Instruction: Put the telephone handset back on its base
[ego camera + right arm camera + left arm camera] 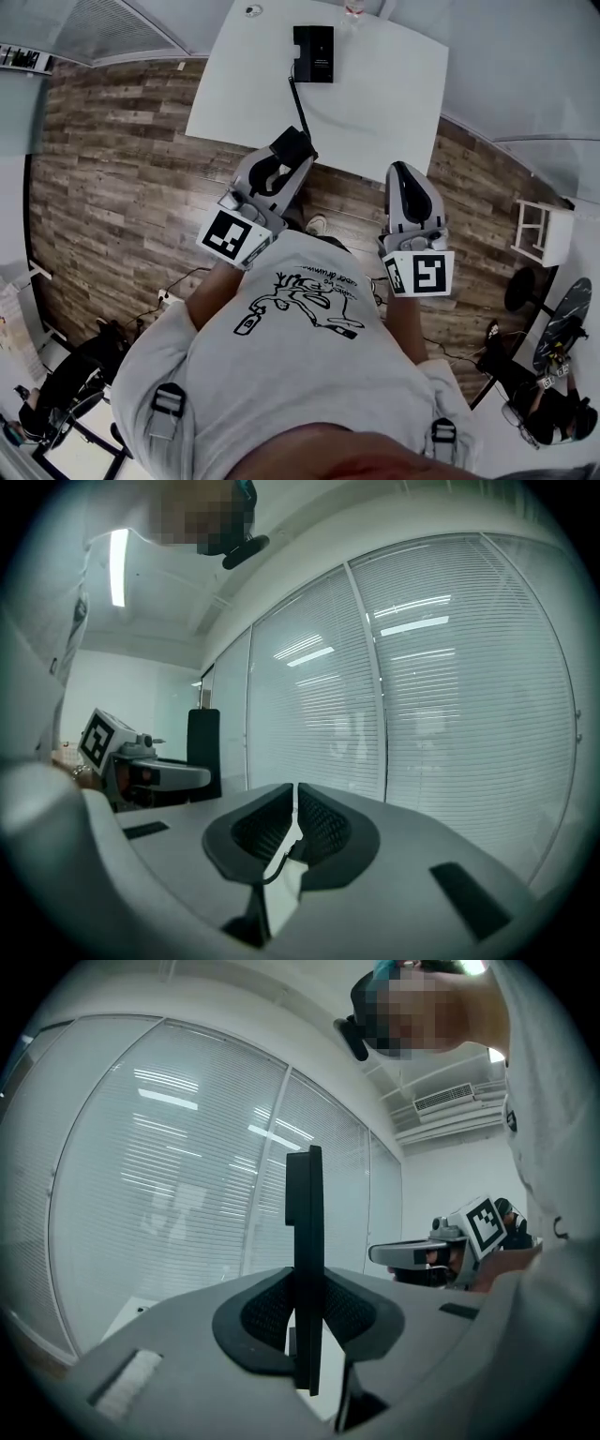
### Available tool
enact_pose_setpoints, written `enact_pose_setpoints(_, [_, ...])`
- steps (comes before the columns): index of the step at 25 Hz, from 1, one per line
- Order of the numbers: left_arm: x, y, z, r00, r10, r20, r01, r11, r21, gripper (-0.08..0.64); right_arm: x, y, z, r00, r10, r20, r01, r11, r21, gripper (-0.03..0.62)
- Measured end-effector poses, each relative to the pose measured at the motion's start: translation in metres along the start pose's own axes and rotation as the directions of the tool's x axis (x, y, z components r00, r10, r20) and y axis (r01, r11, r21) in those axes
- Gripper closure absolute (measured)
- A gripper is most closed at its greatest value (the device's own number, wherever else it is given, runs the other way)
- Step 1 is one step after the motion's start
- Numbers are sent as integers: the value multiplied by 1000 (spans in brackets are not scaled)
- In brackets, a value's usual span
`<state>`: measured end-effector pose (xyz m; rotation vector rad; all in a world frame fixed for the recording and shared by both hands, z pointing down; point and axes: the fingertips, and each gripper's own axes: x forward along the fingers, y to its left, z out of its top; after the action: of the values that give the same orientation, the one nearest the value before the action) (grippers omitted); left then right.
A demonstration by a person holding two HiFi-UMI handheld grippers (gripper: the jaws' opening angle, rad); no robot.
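The black telephone base [313,53] stands at the far edge of the white table [394,103]. Its cord [298,103] runs down toward the near table edge to the black handset [294,142]. My left gripper [281,164] is shut on the handset and holds it above that edge. In the left gripper view the handset [305,1213] stands upright and edge-on, clamped in the left gripper [305,1312]. My right gripper [401,173] hovers to the right, near the table's front edge. Its jaws [294,822] are shut with nothing between them.
Wooden floor surrounds the table. A white stool [542,230] and a round black seat [520,289] stand at the right. A seated person [56,394] is at the lower left. Window blinds fill both gripper views.
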<state>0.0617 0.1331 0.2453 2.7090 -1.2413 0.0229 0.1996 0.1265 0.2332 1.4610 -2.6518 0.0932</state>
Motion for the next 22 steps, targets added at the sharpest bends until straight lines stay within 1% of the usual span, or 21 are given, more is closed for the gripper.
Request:
enact_pose_setpoints(4, [18, 61, 1, 1000, 7, -16, -7, 1000, -31, 488, 58, -5, 4, 1000, -10, -17, 10, 1000, 3, 578])
enact_pose_setpoints(12, [47, 149, 25, 999, -36, -4, 36, 999, -25, 488, 148, -4, 22, 999, -38, -34, 37, 999, -19, 578])
enact_pose_setpoints(19, [70, 215, 32, 997, -79, -20, 79, 996, -37, 488, 223, 0, 31, 998, -45, -36, 44, 999, -31, 578])
enact_pose_setpoints(22, [78, 233, 32, 994, -110, -28, 109, 993, -46, 488, 247, -1, 25, 995, -64, -73, 61, 997, -46, 578])
